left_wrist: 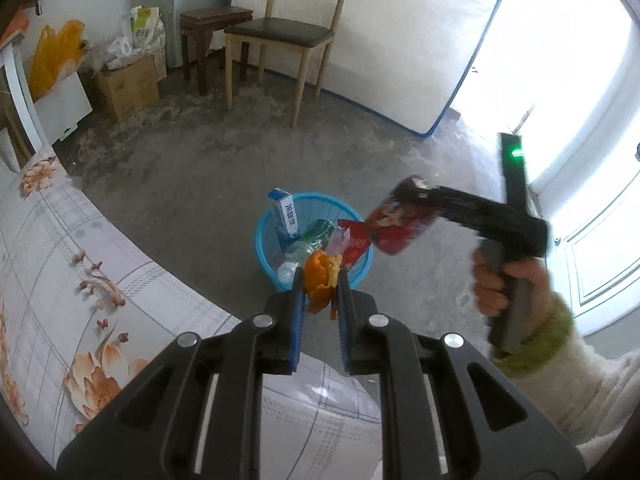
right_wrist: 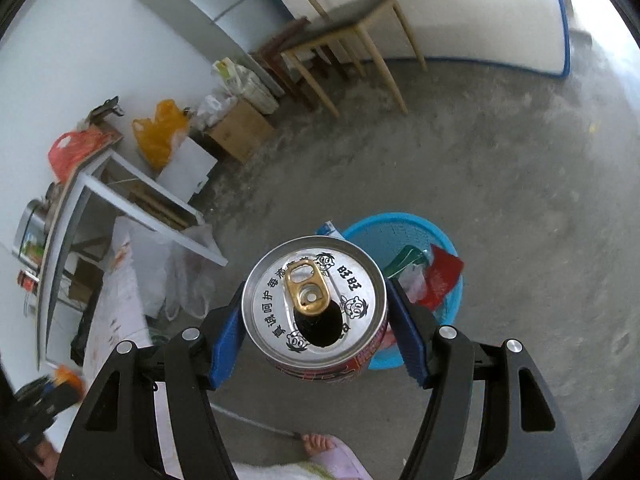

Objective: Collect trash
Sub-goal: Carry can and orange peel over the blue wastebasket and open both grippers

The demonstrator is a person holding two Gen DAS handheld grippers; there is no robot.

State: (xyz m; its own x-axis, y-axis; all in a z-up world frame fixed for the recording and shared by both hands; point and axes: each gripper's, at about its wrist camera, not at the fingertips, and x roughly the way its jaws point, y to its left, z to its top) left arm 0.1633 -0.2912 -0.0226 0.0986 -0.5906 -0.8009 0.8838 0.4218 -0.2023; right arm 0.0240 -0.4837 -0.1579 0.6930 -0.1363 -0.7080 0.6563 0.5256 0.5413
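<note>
Now 1 can (right_wrist: 316, 304), 1 peel (left_wrist: 320, 284), 1 bin (left_wrist: 264, 248)

Floor: I see bare grey concrete (left_wrist: 192, 168), mottled and dusty.
Bin: blue plastic wastebasket (left_wrist: 264, 248) stands on the floor, just beside the bed edge.
Bed: floral-print sheet (left_wrist: 60, 264) fills the lower left of the left wrist view.
Seating: wooden chair (left_wrist: 280, 32) and dark stool (left_wrist: 212, 20) stand side by side near the wall.
Wall side: cardboard box (left_wrist: 128, 88) on the floor, orange plastic bag (left_wrist: 52, 56) near it.
Mattress: white mattress (left_wrist: 400, 40) stands on edge behind the chair.
</note>
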